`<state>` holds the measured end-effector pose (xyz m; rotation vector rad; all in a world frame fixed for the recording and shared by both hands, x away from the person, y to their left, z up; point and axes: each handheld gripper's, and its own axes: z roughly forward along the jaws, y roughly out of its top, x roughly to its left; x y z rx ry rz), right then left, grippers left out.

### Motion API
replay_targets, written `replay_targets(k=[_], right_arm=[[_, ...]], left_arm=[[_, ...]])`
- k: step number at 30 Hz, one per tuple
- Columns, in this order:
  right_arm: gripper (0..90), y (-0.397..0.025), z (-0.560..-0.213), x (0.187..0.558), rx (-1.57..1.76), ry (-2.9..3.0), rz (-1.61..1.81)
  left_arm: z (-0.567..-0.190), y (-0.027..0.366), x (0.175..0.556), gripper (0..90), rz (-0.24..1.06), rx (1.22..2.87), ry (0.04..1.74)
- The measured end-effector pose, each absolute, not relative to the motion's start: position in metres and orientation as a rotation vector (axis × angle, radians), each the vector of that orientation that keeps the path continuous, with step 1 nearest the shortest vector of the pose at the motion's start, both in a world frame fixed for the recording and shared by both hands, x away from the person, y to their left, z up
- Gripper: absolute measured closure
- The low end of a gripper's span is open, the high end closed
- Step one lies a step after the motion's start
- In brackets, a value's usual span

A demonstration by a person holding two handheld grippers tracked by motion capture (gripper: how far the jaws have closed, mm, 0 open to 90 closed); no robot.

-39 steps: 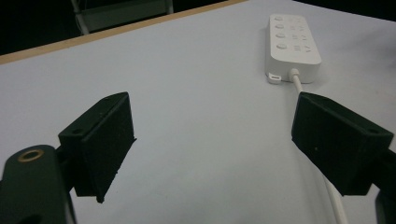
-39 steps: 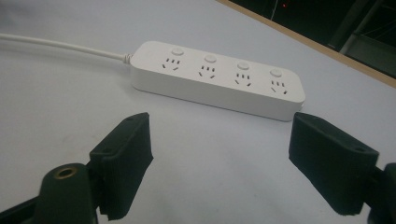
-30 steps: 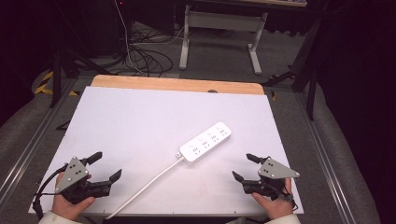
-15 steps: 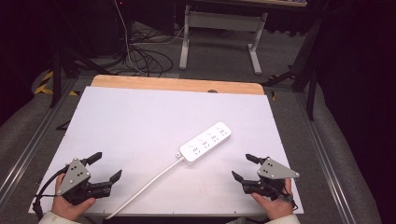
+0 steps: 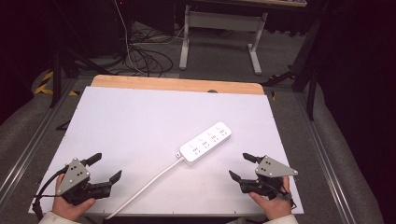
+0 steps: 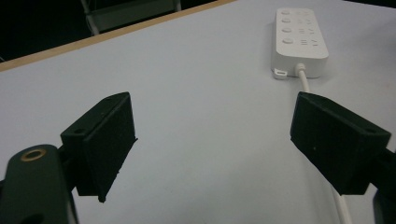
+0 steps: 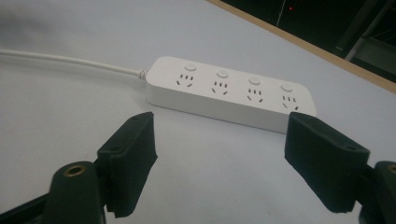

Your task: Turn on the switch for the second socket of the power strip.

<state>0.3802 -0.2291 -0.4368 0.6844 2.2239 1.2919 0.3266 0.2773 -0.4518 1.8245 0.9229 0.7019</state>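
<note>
A white power strip (image 5: pixel 206 142) with several sockets lies at an angle near the middle of the white table top (image 5: pixel 140 121). Its white cable (image 5: pixel 144 189) runs toward the front edge. My left gripper (image 5: pixel 103 168) rests at the front left corner, open and holding nothing; in its own view the strip (image 6: pixel 300 41) lies far ahead at upper right, its cable (image 6: pixel 339 201) passing by the right jaw. At the front right sits my right gripper (image 5: pixel 241 167), open too, with the strip (image 7: pixel 229 91) lying just beyond its jaws and the left gripper (image 6: pixel 212 144) and right gripper (image 7: pixel 219 158) both wide apart.
A wooden strip (image 5: pixel 177 84) borders the table's far edge. Beyond it stand a white metal frame (image 5: pixel 219 28) and loose cables (image 5: pixel 140 56) on the floor. Metal rails (image 5: pixel 32 144) run along both sides of the table.
</note>
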Motion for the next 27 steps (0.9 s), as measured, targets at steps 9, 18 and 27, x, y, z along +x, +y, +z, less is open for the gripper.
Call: replay_targets(k=[9, 18, 27], right_arm=[[25.6, -0.212, -0.420, 0.390, 0.650, 2.252, 1.299], [26.3, -0.198, -0.403, 0.404, 0.666, 2.259, 1.320], [26.3, -0.182, -0.385, 0.415, 0.594, 2.271, 1.289]], left_arm=[[-0.451, 0.278, 0.326, 15.3, 0.709, 1.831, 0.918], [-0.451, 0.277, 0.326, 15.6, 0.706, 1.843, 0.921], [-0.452, 0.276, 0.326, 15.6, 0.724, 1.849, 0.926]])
